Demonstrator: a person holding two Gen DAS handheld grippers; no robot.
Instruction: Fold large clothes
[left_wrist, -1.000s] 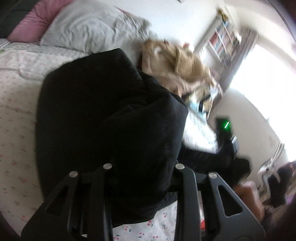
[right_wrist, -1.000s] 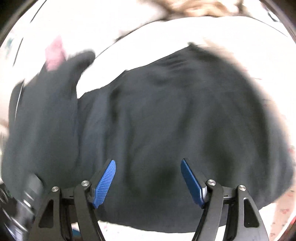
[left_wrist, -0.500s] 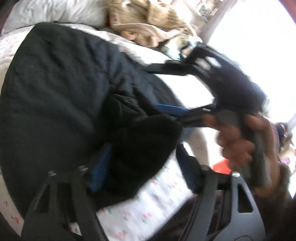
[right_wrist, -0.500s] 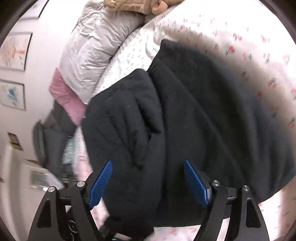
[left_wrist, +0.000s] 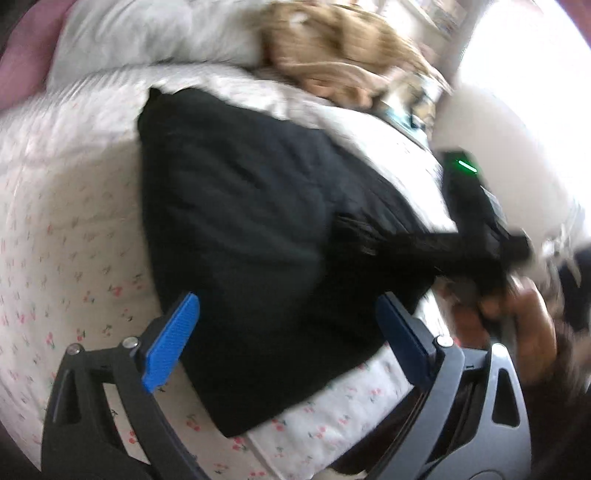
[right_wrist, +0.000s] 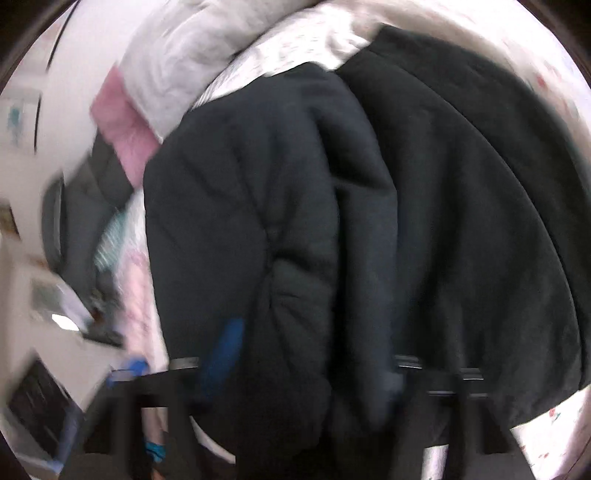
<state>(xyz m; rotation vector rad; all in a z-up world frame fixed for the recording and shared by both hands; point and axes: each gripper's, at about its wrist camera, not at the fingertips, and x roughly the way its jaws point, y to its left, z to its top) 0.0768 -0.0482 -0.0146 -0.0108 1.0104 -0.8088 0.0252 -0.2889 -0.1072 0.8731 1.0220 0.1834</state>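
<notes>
Two views show one black garment (left_wrist: 236, 229) lying on the flowered bed (left_wrist: 66, 229), already doubled into a thick slab with a rolled fold along one side.

In the left wrist view, the left gripper (left_wrist: 288, 332) hovers over the slab's near edge with its blue fingers (left_wrist: 171, 341) spread wide, gripping nothing; the cloth lies below and between them, and whether they brush it cannot be told. The right gripper (left_wrist: 476, 236) reaches in from the right, blurred, its tips at the bunched fold. A tan garment (left_wrist: 343, 62) and a grey pillow (left_wrist: 147, 40) lie beyond, apart from the work.

In the right wrist view, motion blur smears the fingers (right_wrist: 225, 354). The left blue pad sits against the rolled fold of the garment (right_wrist: 461, 206); the other pad is lost in dark cloth. They look partly closed around that fold, but whether they truly pinch it cannot be told. A pink cushion (right_wrist: 122, 122) lies at the bed's head.

My judgement: the step in hand is tidying or turning over the loose fold. To do it well, the right side should take all layers of the roll together, low and near its end, while the left drops to pin or grip the near edge, so the slab does not slide or unfold when pulled.
</notes>
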